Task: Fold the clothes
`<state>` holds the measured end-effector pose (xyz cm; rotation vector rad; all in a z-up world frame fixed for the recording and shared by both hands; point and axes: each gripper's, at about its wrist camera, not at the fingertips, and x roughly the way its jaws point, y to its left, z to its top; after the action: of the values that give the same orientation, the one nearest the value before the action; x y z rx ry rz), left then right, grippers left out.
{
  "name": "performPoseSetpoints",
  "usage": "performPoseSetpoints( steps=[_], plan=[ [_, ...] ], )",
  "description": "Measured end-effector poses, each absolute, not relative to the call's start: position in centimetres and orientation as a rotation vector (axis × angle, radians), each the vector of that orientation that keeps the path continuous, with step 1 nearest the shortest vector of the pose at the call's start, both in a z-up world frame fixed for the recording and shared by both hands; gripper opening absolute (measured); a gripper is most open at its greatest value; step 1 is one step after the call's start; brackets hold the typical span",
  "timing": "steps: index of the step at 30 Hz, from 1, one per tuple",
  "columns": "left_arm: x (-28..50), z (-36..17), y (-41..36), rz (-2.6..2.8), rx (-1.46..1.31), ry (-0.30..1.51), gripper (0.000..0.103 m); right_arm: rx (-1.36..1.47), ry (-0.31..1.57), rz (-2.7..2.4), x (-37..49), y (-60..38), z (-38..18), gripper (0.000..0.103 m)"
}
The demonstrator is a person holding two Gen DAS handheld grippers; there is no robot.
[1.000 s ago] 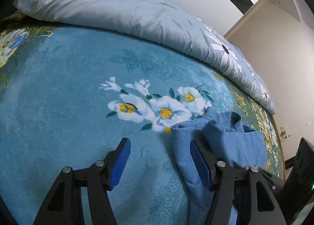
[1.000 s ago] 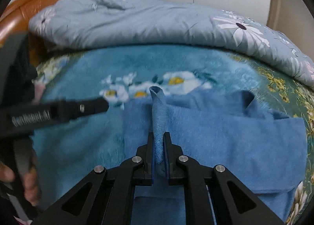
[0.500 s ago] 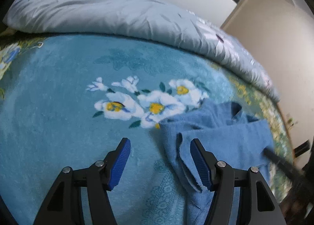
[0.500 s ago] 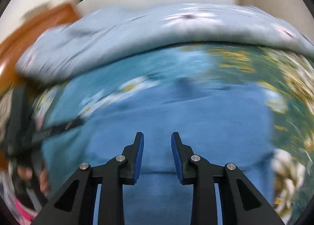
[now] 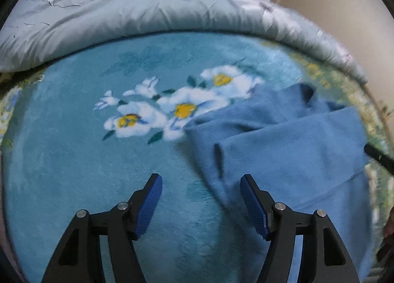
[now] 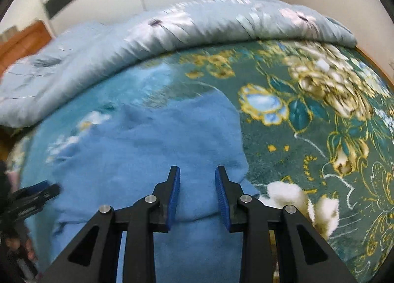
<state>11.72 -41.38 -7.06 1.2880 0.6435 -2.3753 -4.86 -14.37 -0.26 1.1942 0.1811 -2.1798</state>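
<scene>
Floral bed blanket (image 5: pixel 73 159), blue garment (image 5: pixel 283 150) lying flat, long axis toward quilt (image 5: pixel 147 16), both grippers agape, empty

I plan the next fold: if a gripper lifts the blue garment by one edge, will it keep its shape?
Probably not. The blue garment lies in soft creases, so it likely droops. Its fuzzy surface probably grips the pads, and may drag on the plush blanket.
</scene>
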Motion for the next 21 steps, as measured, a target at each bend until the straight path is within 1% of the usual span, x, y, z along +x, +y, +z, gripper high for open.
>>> performPoseSetpoints(
  steps=[1,2,4,5,8,10,15,19,21],
  plan=[
    [11.9,-6.6,-41.2,-2.401,1.274,0.663,0.07,1.169,0.165,-2.167,-3.9,-13.3,0.7,0.031],
    [12.0,-6.1,-40.9,-2.43,1.262,0.686,0.07,1.162,0.156,-2.16,-3.1,-12.3,1.2,0.039],
    [12.2,-5.4,-40.1,-2.481,1.252,0.749,0.07,1.176,0.127,-2.129,-1.2,-9.1,1.6,0.048],
    [12.5,-5.2,-39.6,-2.49,1.245,0.791,0.07,1.191,0.121,-2.11,-0.5,-7.7,1.3,0.05],
    [14.6,-5.2,-37.8,-2.521,1.237,0.961,0.07,1.264,0.112,-2.069,1.6,-2.4,-0.2,0.052],
    [16.6,-5.3,-36.3,-2.535,1.25,1.034,0.07,1.308,0.1,-2.094,2.6,1.3,-1.2,0.053],
    [22.5,-7.0,-31.5,-2.517,1.401,1.099,0.071,1.359,-0.118,-2.084,4.7,7.5,-3.8,0.054],
    [26.1,-7.9,-28.6,-2.512,1.466,1.133,0.073,1.305,-0.257,-2.078,6.8,9.6,-5.3,0.054],
    [27.5,-8.0,-27.6,-2.496,1.495,1.203,0.075,1.291,-0.323,-2.049,7.5,10.1,-5.5,0.054]
  ],
)
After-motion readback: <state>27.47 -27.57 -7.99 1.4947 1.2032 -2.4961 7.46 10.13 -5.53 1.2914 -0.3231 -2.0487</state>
